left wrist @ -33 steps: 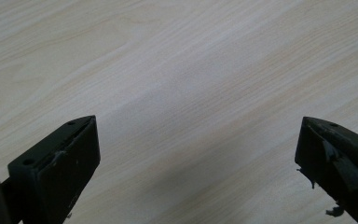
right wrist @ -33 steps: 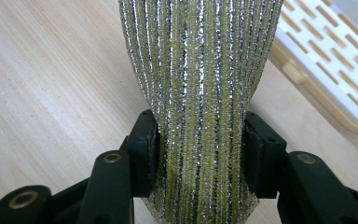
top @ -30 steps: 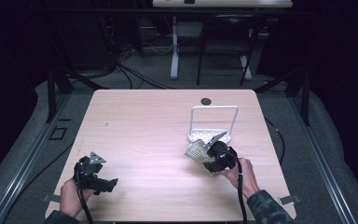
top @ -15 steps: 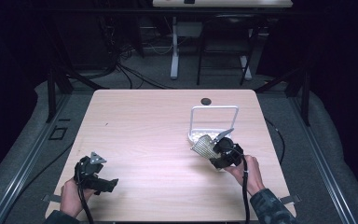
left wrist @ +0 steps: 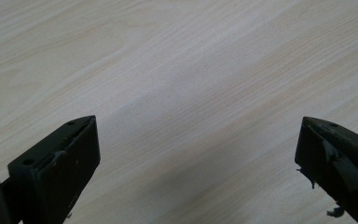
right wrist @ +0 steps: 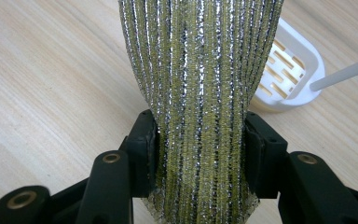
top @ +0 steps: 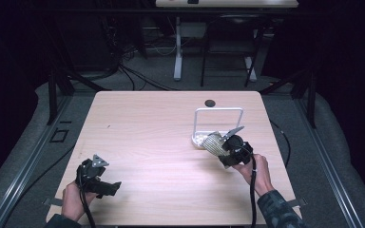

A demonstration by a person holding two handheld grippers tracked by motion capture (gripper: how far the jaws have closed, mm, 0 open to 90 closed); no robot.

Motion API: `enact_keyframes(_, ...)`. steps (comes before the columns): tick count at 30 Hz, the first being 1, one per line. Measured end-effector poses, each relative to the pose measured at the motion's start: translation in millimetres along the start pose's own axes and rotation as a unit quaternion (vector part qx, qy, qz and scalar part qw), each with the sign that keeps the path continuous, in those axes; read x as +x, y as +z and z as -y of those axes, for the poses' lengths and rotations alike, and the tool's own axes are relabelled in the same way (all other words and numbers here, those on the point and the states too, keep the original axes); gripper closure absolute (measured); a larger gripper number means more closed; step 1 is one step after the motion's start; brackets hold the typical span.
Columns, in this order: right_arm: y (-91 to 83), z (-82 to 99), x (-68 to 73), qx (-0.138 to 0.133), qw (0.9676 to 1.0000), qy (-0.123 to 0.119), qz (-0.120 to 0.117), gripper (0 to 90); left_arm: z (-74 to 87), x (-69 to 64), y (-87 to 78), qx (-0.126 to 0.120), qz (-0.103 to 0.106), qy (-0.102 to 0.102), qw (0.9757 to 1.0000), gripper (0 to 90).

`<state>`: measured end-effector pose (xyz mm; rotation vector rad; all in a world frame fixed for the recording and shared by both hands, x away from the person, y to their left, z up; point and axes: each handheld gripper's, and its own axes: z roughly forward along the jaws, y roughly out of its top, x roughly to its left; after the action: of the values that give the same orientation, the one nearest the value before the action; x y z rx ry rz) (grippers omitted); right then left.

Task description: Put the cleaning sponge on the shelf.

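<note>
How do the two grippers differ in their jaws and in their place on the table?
The right gripper is shut on a glittery sponge; the left gripper stands open, holding nothing. The right one is beside the white rack, the left one over bare table. Each is held by one hand.

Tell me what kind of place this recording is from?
Likely a lab or recording studio, not a home: a bare wooden table against a dark backdrop, loose cables on grey floor, desk legs behind, and a person working a hand-held right claw.

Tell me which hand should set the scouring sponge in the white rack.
Right: its gripper is shut on the sponge beside the rack, probably a short move. The left gripper sits open, far across the table.
</note>
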<state>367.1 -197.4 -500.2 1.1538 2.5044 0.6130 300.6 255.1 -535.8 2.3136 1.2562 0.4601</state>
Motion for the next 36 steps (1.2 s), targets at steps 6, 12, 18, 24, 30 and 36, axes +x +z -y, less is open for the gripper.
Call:
enact_keyframes(6,3.8,-2.3,-3.3,0.005,1.0,0.005,0.004,52.3,0.1,0.1,0.0,0.0,0.0,0.0,1.0,0.0)
enact_keyframes(12,6.1,-3.9,-7.6,0.001,0.9999,0.013,0.009,52.0,-0.1,0.1,-0.1,0.003,0.002,0.0,1.0,0.0)
enact_keyframes(18,7.3,-7.3,-12.4,-0.005,0.9996,0.022,0.016,51.7,-0.1,-0.3,0.3,0.003,0.002,-0.001,1.0,0.0)
enact_keyframes(24,10.3,-11.6,-15.4,-0.011,0.9992,0.033,0.021,51.3,0.0,-0.1,0.4,0.003,0.002,-0.001,1.0,0.0)
enact_keyframes(30,14.7,-15.9,-18.1,-0.016,0.9986,0.046,0.021,50.8,0.1,-0.2,0.2,0.003,0.002,-0.001,1.0,0.0)
enact_keyframes(36,19.7,-20.1,-20.3,-0.018,0.9976,0.063,0.024,49.8,0.1,-0.6,0.7,0.002,0.0,0.0,1.0,0.0)
